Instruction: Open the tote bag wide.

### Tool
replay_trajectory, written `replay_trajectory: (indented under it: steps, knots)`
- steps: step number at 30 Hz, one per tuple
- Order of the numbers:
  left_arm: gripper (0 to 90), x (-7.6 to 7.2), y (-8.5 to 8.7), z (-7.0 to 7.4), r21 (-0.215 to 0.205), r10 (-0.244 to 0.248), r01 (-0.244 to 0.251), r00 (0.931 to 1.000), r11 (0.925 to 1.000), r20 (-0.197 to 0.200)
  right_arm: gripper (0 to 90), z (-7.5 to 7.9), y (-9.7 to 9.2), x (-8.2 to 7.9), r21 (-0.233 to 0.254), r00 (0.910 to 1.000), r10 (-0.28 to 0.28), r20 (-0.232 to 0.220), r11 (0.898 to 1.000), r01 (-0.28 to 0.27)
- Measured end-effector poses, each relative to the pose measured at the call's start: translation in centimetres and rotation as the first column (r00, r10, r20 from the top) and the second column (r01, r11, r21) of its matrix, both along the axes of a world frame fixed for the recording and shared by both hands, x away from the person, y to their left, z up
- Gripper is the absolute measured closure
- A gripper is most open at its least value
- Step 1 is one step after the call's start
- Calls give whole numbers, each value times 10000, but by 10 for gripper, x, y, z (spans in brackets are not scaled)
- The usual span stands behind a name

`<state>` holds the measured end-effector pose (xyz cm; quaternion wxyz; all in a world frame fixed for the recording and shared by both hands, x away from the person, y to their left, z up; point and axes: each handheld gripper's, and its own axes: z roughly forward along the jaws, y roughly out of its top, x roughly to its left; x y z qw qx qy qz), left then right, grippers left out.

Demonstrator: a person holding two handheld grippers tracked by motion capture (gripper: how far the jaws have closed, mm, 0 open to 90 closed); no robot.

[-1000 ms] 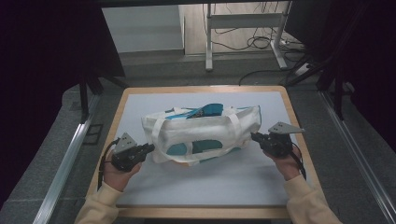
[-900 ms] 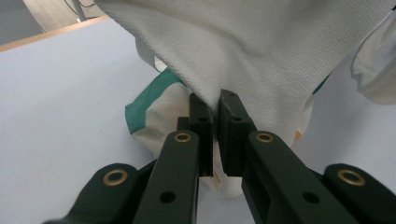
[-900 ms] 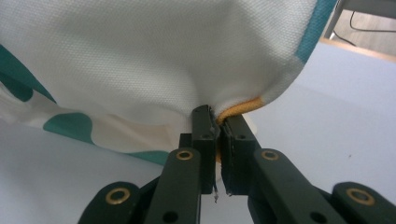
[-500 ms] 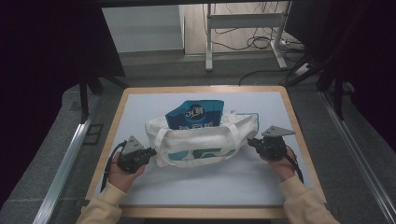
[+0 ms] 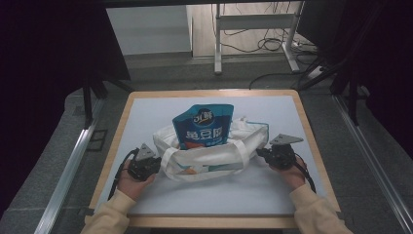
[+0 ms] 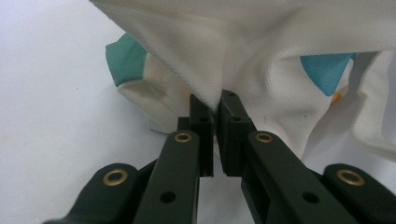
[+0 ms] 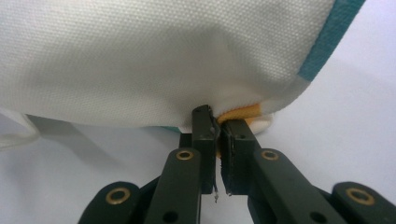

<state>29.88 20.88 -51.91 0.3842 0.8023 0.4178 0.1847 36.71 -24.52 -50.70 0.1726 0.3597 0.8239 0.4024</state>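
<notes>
A white cloth tote bag (image 5: 209, 156) with teal and orange patches lies across the middle of the table. A blue snack pouch (image 5: 203, 126) with white lettering stands upright out of its mouth. My left gripper (image 5: 150, 165) is shut on the bag's left edge, the white cloth (image 6: 243, 60) pinched between its jaws in the left gripper view. My right gripper (image 5: 262, 153) is shut on the bag's right edge; in the right gripper view the cloth (image 7: 154, 56) with an orange seam is clamped at the jaw tips. A teal stripe (image 7: 327, 37) runs down the bag's side.
The white table top (image 5: 214, 195) has a wooden rim (image 5: 311, 141). Beyond the far edge stand a metal table frame (image 5: 253, 29) and loose cables (image 5: 272, 46) on the floor. Dark stands flank both sides.
The bag has been lowered toward me and set down on the table. The blue pouch, lying flat a second ago, now stands upright out of the bag. Both grippers moved nearer and lower.
</notes>
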Motion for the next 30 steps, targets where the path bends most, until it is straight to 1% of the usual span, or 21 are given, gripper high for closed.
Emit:
replay_trajectory:
  steps: [4,6,8,9,10,13,15,17,21,22,23,24,25,26,27,28,30]
  knots:
    - [835,-1,0,0,-66,52,-51,10000,10000,42,822,1,-1,-1,6,10000,-20,21,10000,20]
    - [794,-2,1,1,-66,124,-123,9998,9999,147,759,2,-1,-2,-114,9999,-84,120,9999,86]
    - [719,-4,3,3,-138,206,-203,9996,9997,195,678,5,-4,-4,-157,9991,-291,299,9994,296]
    - [661,-5,5,4,-167,284,-282,9995,9995,134,632,7,-6,-5,-86,9986,-365,384,9993,369]
    - [592,-6,6,6,-187,413,-411,9991,9990,135,578,8,-9,-7,83,9977,-503,454,9987,500]
    - [460,-15,12,13,-435,617,-603,9976,9972,324,461,17,-16,-13,415,9932,-903,742,9953,873]
    - [396,-22,17,20,-654,742,-708,9959,9953,515,428,25,-21,-18,693,9893,-1106,955,9921,1043]
    - [366,-29,22,28,-879,860,-795,9937,9930,721,410,32,-25,-22,1023,9859,-1232,1130,9884,1118]
    - [342,-39,33,49,-1395,1229,-1065,9857,9845,1149,401,49,-31,-29,1502,9812,-1334,1396,9823,1122]
    - [342,-40,35,55,-1546,1276,-1086,9846,9820,1192,401,53,-31,-29,1599,9800,-1343,1471,9809,1104]
    - [342,-40,35,55,-1546,1276,-1086,9846,9820,1192,401,53,-31,-29,1599,9800,-1343,1471,9809,1104]
    - [346,-40,36,62,-1754,1311,-1081,9834,9785,1255,404,57,-31,-29,1681,9791,-1319,1545,9801,1054]
    - [354,-38,36,72,-1910,1317,-1037,9813,9761,1403,444,66,-30,-28,1869,9792,-1198,1637,9784,885]
    - [369,-37,35,78,-1921,1300,-1003,9803,9762,1487,467,71,-29,-27,1945,9799,-1088,1673,9780,753]
    - [392,-35,34,83,-1943,1282,-968,9794,9762,1561,491,76,-27,-26,1986,9801,-988,1722,9780,637]
    - [439,-32,32,89,-1946,1220,-900,9797,9767,1592,530,80,-25,-24,2015,9798,-906,1784,9780,538]
    - [580,-25,28,99,-1948,979,-648,9814,9787,1653,629,89,-19,-20,2055,9808,-678,1829,9782,292]
